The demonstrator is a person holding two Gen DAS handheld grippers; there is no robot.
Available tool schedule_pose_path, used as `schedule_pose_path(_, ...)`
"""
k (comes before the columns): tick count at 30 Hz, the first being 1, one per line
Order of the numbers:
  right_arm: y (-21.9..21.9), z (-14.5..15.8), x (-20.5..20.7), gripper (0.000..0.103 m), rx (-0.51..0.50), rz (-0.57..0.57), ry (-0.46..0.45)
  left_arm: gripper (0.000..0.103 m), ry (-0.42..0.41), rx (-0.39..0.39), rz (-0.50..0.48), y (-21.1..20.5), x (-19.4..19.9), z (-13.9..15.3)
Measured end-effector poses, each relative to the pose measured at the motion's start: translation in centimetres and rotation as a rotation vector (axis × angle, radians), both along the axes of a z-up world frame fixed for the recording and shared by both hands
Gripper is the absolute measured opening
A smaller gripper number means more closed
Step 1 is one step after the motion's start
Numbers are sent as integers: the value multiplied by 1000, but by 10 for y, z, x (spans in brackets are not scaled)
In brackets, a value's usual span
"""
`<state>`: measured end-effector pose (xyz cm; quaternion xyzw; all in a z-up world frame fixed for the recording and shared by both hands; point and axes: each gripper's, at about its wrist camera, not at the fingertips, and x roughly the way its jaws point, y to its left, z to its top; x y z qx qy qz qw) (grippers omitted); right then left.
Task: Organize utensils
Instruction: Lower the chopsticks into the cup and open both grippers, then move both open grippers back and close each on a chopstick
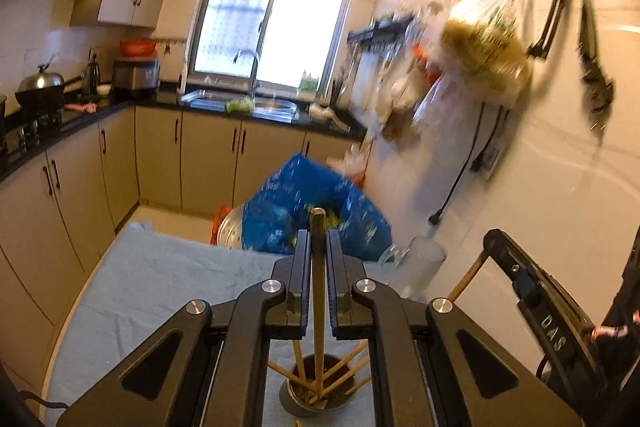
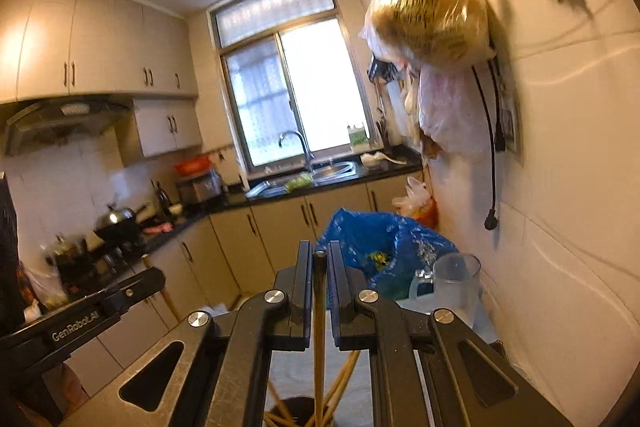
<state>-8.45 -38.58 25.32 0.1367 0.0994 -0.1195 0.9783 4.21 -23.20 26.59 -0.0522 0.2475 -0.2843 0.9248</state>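
Note:
My left gripper point(image 1: 319, 243) is shut on a wooden chopstick point(image 1: 318, 291) that stands upright between its jaws, its lower end down in a metal utensil cup point(image 1: 320, 393) holding several more chopsticks. My right gripper point(image 2: 319, 263) is shut on another wooden chopstick point(image 2: 319, 331), also upright, its lower end reaching the same cup point(image 2: 298, 411) below. The right gripper shows at the right edge of the left wrist view point(image 1: 520, 267), gripping its chopstick. The left gripper shows at the lower left of the right wrist view point(image 2: 120, 297).
The cup stands on a table covered with a pale cloth point(image 1: 160, 287). A clear glass mug point(image 2: 454, 285) stands at the table's far right by the tiled wall. A blue plastic bag point(image 1: 304, 203) sits beyond the table's far edge. Bags point(image 2: 432, 23) hang from wall hooks.

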Motion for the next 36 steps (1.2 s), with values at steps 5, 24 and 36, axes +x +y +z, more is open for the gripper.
schedule_pose_path(5,-9,-43,28,7,68,42,111,7,94,63,-7,-17,20,-38)
schedule_pose_path(24,0,-46,-33,54,55,91,132,48,76,31,-41,89,-70,-27)
schedule_pose_path(36,56,-205,-74,38,79,320,567,51,283,291,128,172,-95,-148)
